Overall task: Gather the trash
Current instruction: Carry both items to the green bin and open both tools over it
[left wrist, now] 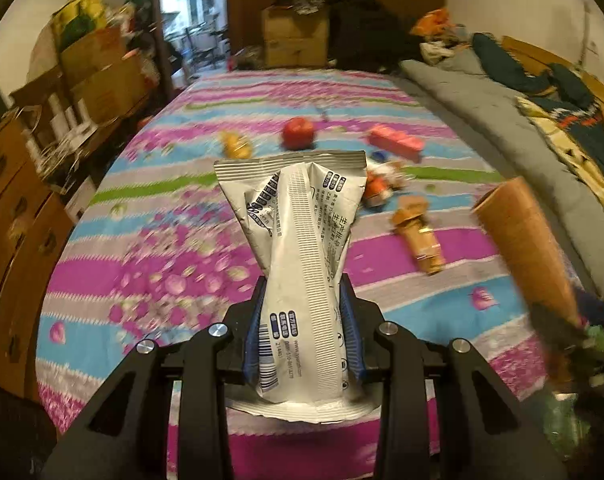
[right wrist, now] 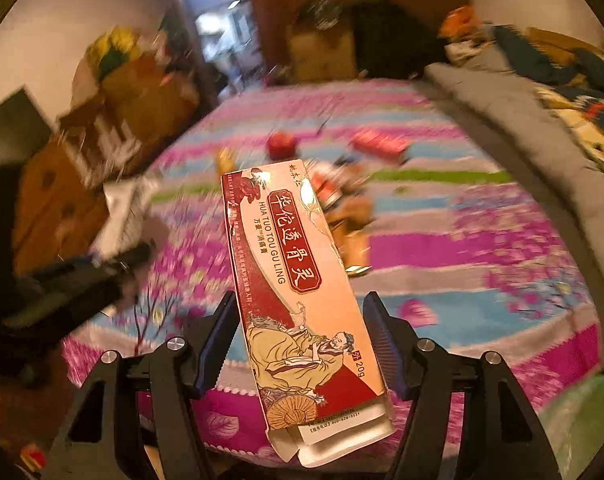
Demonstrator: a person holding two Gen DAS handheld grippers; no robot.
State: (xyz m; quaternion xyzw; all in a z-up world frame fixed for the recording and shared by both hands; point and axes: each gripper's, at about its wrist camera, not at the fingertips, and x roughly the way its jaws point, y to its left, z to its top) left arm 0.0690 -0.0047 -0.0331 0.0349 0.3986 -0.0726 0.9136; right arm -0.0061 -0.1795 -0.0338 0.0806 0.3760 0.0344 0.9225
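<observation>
One silver wrapper [left wrist: 298, 236], one ointment box [right wrist: 298, 300], one apple [left wrist: 298, 133], one pink box [left wrist: 396, 143].

Striped bedsheet [left wrist: 150, 264] on bed, grey blanket [left wrist: 474, 92] along right side, cardboard boxes [left wrist: 102, 76] stacked left, wooden dresser [left wrist: 10, 216].

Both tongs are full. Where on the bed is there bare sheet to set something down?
Free: the near-left stretch of the striped sheet, between the dresser and the silver wrapper held in the left tongs, and the far end before the cardboard box. Crowded: mid-bed, around the red ball, pink box and brown wrapper.
</observation>
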